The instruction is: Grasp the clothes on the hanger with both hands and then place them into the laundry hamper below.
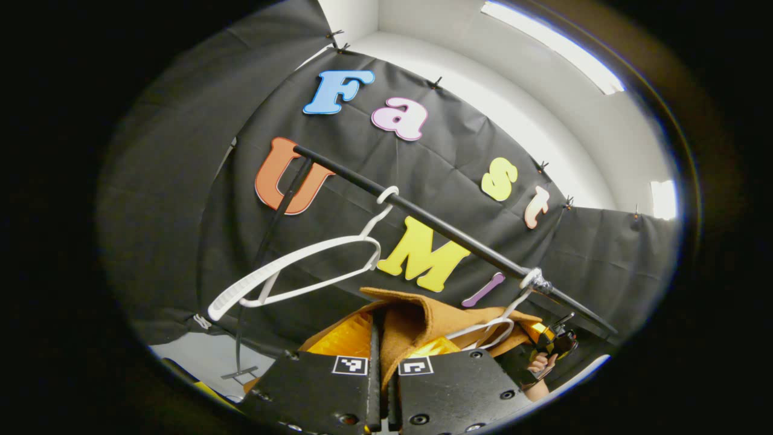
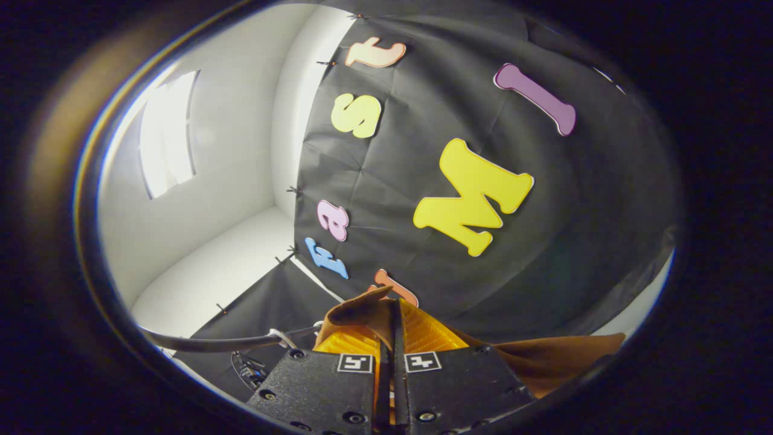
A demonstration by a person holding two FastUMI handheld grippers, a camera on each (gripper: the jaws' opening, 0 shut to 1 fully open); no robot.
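Brown garment (image 1: 416,323) with yellow lining hangs partly on a white hanger (image 1: 489,326) at the rail (image 1: 435,225), beside a bare hanger (image 1: 290,275). Left claw (image 1: 381,362) is clamped on its collar edge; right claw (image 2: 389,356) is clamped on another fold. Advice: lift both together, clear the hanger evenly, then lower.

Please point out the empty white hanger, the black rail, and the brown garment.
empty white hanger (image 1: 302,273), left gripper view, on its lower bar.
black rail (image 1: 447,231), left gripper view, mid-length of the rod.
brown garment (image 1: 416,320), left gripper view, on the folded cloth.
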